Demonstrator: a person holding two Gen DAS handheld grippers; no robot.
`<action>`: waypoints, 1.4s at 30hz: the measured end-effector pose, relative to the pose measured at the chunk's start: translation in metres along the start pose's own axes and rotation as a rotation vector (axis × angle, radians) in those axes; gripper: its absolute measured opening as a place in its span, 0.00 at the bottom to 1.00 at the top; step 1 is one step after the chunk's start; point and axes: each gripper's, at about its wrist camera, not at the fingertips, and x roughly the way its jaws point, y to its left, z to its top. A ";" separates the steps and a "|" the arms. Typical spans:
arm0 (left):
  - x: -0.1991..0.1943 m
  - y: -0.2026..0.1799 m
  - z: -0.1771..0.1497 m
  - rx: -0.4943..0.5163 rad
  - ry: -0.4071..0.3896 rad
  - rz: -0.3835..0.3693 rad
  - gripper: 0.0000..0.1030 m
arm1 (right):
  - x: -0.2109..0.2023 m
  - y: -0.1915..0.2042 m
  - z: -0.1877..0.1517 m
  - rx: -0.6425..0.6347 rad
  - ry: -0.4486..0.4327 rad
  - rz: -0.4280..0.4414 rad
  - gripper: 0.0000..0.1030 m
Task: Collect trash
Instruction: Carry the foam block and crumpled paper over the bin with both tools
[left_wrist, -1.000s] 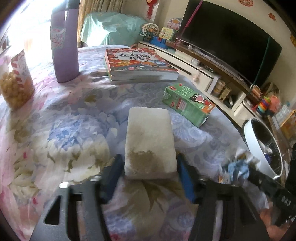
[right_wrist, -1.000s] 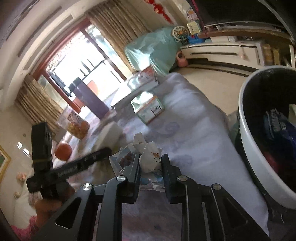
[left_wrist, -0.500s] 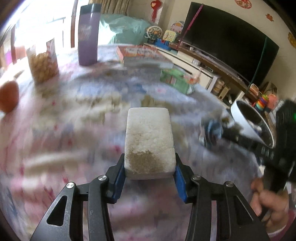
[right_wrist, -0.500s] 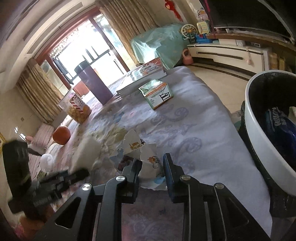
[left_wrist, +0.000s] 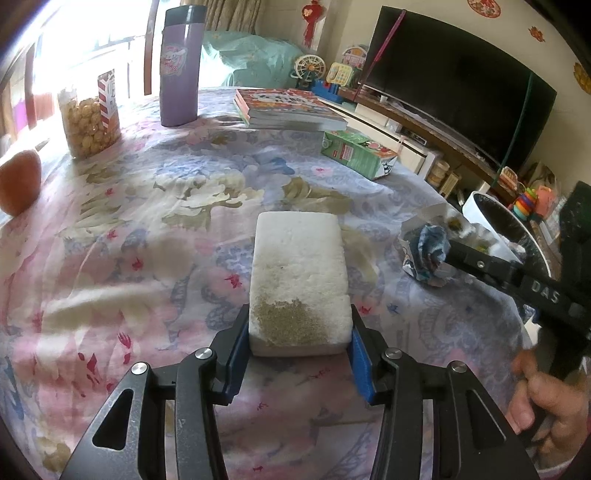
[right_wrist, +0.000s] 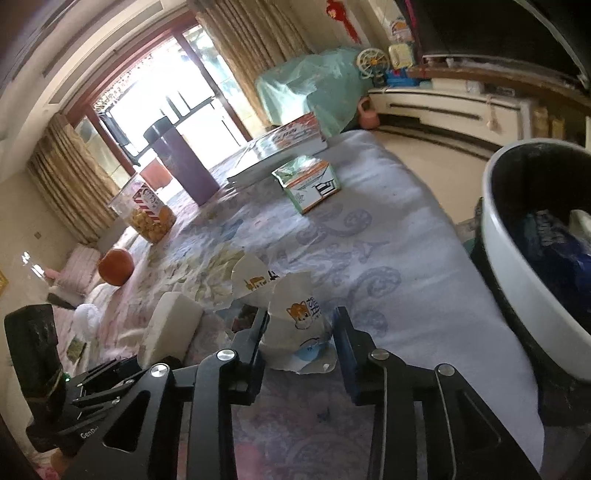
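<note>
Cloth covers the whole table: a flowered tablecloth in pink, lilac and cream (left_wrist: 147, 236), and the left gripper (left_wrist: 299, 354) hangs low over its near part, blue pads pinching the near end of a white rectangular sponge with a brown stained patch (left_wrist: 299, 280). The sponge juts toward twelve o'clock from the jaws.

At three o'clock from the sponge lies the trash, a crumpled white paper cup with cartoon print (left_wrist: 428, 251), close to the table's right edge. The right gripper (right_wrist: 300, 334) sits astride it; its jaws are opening, the cup between them, a gap showing at the right pad while the left finger still looks close against the paper. In the left wrist view a hand (left_wrist: 546, 406) holds that tool's black handle at four o'clock.

Just past the table edge, at two o'clock from the cup, stands a round white waste bin with a black liner (right_wrist: 517, 280), with dark blue and white scraps already inside.

Open cloth runs from the sponge toward twelve and nine o'clock. Farther back stand a green drink carton lying on its side (left_wrist: 360, 155), a stack of books (left_wrist: 288, 110), a tall lilac flask (left_wrist: 181, 66), a clear jar of popcorn (left_wrist: 90, 118) and, at the left rim, an orange fruit (left_wrist: 18, 181).
</note>
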 end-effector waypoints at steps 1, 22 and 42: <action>0.000 0.000 0.000 0.003 0.000 0.002 0.45 | -0.003 0.001 -0.003 -0.001 -0.007 -0.006 0.32; -0.034 -0.060 -0.008 0.121 -0.009 -0.012 0.44 | -0.084 -0.001 -0.020 -0.001 -0.142 -0.011 0.30; -0.027 -0.113 0.008 0.203 0.001 -0.091 0.44 | -0.122 -0.043 -0.019 0.073 -0.210 -0.077 0.30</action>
